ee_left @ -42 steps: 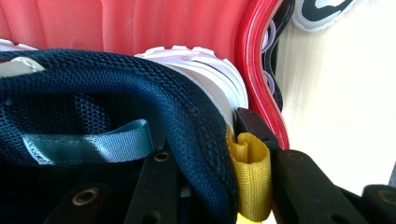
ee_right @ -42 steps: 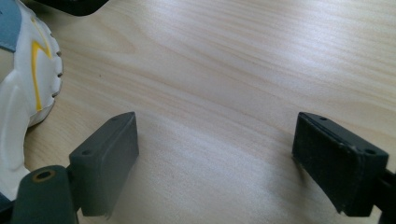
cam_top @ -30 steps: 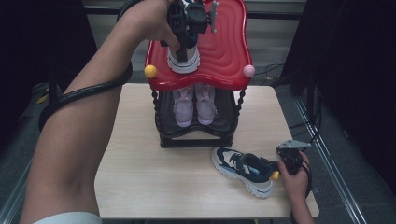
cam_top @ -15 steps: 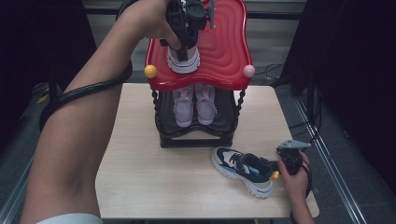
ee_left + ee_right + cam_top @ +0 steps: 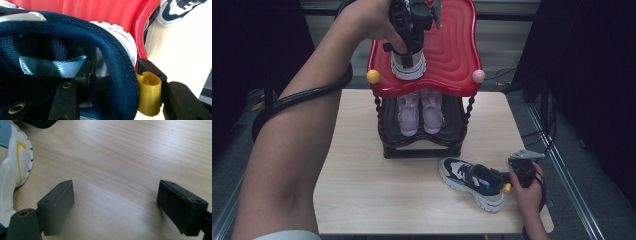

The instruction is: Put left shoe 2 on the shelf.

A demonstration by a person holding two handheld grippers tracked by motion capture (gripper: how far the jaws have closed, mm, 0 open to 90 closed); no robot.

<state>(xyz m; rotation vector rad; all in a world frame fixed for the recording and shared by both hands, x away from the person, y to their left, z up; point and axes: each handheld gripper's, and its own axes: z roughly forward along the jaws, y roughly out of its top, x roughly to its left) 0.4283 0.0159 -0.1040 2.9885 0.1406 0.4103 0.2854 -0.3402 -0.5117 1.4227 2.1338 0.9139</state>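
Top centre of the high view: left gripper (image 5: 408,37) has just been opening, jaws straddling the heel of the sneaker (image 5: 408,65) now on the red shelf (image 5: 457,55). Right gripper (image 5: 115,205) spread wide, empty, beside second sneaker (image 5: 472,181) waiting on the table (image 5: 362,190).

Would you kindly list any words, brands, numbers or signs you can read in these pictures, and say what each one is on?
None can be read.
Sneaker on the table: only a yellow stripe on its white heel, no lettering.
Sneaker on the red shelf: plain blue tab and yellow loop inside, no print visible.
Pink shoes on the lower shelf: too small to show any mark.
Table: bare wood grain.
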